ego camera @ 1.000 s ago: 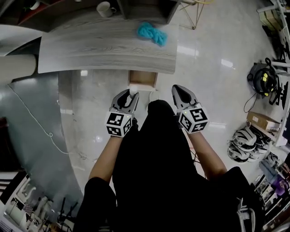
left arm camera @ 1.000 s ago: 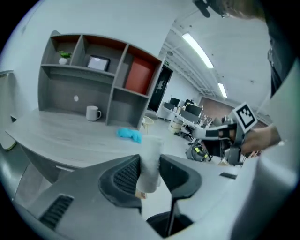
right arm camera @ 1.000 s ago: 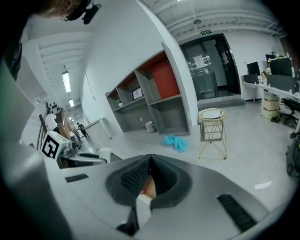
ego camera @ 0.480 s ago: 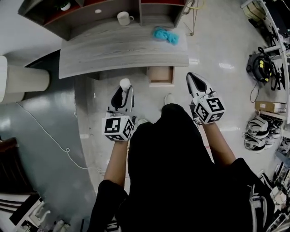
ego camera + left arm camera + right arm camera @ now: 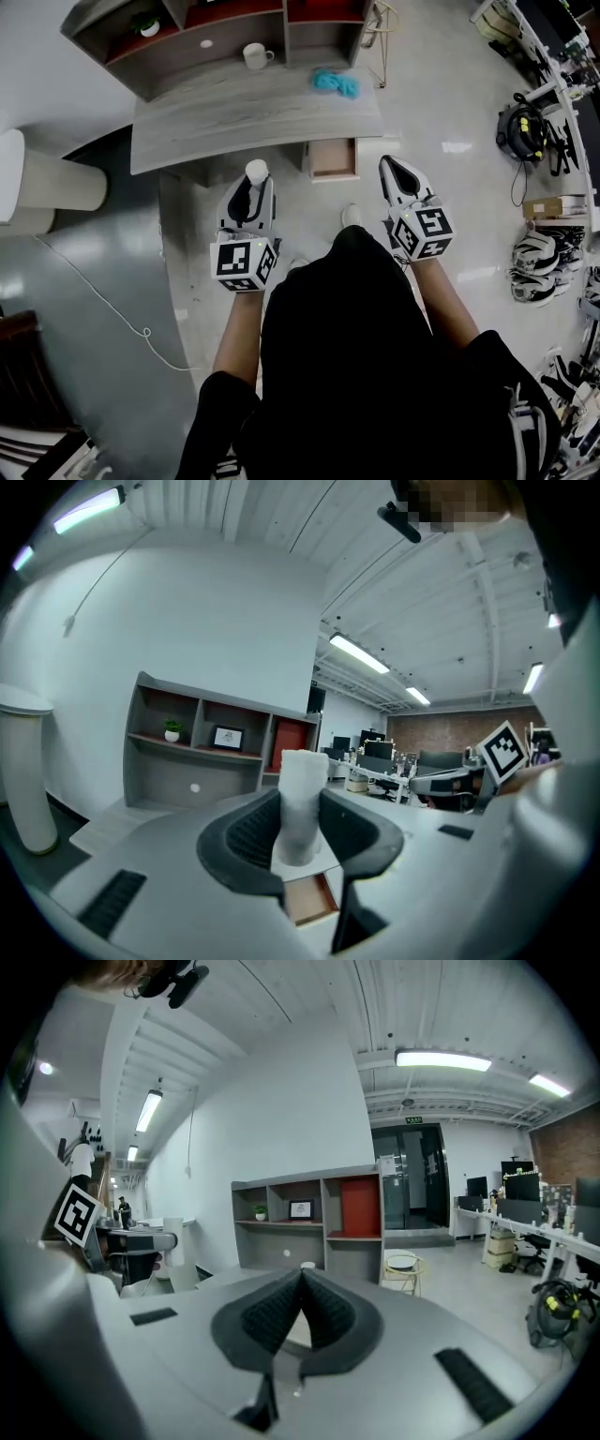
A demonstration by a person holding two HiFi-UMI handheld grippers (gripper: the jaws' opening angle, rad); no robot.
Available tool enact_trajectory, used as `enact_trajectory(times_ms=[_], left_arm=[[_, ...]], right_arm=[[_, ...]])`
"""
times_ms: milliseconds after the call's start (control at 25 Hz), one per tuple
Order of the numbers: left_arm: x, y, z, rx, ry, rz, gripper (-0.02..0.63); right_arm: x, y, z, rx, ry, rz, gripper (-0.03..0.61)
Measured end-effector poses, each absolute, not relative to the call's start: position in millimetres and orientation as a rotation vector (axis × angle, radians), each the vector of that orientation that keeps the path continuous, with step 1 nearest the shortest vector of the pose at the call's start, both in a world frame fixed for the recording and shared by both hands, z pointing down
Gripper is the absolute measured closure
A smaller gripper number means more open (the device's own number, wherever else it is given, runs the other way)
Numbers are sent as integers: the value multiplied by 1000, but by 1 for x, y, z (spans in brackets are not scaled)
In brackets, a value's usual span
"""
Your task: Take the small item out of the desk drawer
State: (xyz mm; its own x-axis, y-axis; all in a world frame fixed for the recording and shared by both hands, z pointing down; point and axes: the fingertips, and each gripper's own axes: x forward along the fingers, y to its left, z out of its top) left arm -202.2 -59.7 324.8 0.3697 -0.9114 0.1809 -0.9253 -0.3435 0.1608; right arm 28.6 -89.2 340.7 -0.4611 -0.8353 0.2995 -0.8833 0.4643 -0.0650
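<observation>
My left gripper (image 5: pixel 253 187) now sits higher and further back from the table (image 5: pixel 234 122) than it did a second ago, when it was right at the mouth of the drawer. Its jaws pinch the small white cylinder (image 5: pixel 256 172) about midway along its body; the cylinder stands upright between the pads, its top poking past the jaw tips. In the left gripper view it hangs in the air with the table edge and the shelf unit (image 5: pixel 225 37) well beyond it, touching nothing but the pads. So the item is out of the drawer and travelling with me, to the left of the drawer and nearer than the table.

Right of that, the drawer (image 5: pixel 333 157) hangs open under the table's near edge, its wooden floor bare as far as I can see from above. On the tabletop beyond it, the white mug (image 5: pixel 254 55) and the blue cloth (image 5: pixel 335 82) lie where they were.

Further right, my right gripper (image 5: pixel 394 171) has come up and back in step with the left. Its jaws are pressed together with nothing between them, just right of the drawer front and not touching it.

I judge the removal itself done; what remains is finding somewhere to set the cylinder down, and perhaps shutting the drawer with the free right gripper.
</observation>
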Motion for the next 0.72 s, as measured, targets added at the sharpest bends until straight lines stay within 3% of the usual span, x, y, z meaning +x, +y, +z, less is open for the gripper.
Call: enact_trajectory(times_ms=[720], left_arm=[[-182,-51,333,2423,-1579,113,488]], right_arm=[[49,-69,350,1562,-2425,280,578]])
